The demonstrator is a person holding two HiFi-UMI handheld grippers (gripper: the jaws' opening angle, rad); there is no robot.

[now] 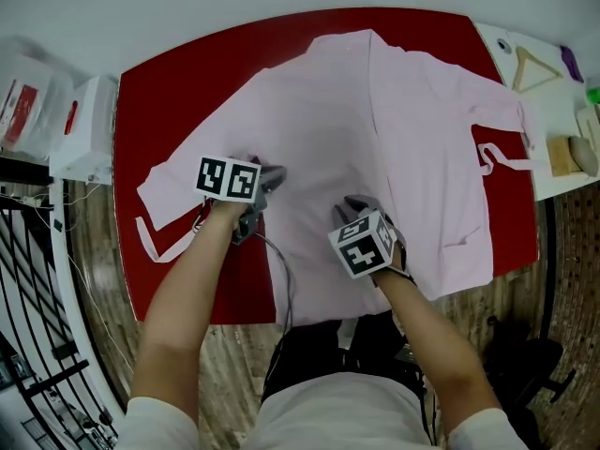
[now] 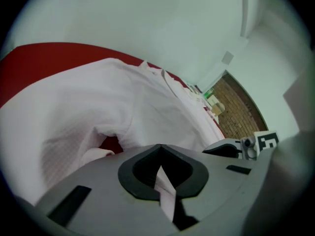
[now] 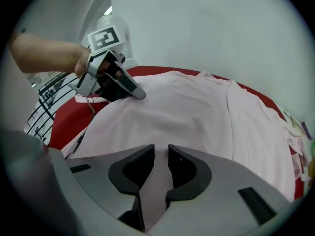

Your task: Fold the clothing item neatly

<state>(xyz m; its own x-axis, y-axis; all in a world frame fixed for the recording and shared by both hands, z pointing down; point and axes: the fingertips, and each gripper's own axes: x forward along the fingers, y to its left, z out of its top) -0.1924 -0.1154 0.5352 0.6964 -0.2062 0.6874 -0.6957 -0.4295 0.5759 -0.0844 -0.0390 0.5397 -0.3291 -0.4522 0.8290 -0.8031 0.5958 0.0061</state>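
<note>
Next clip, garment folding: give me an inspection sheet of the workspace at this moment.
Surface: red table, largely covered by the garment.
Job's things: pink garment spread open, collar at the far edge.
Clutter: wooden hanger on the side counter at right; white box at left.
Grippers: left gripper shut on a thin fold of the garment; right gripper shut on a thicker fold.
Cables: grey cable runs from the left gripper toward the person.
Surroundings: wood floor, black metal rack at left, pale wall.
</note>
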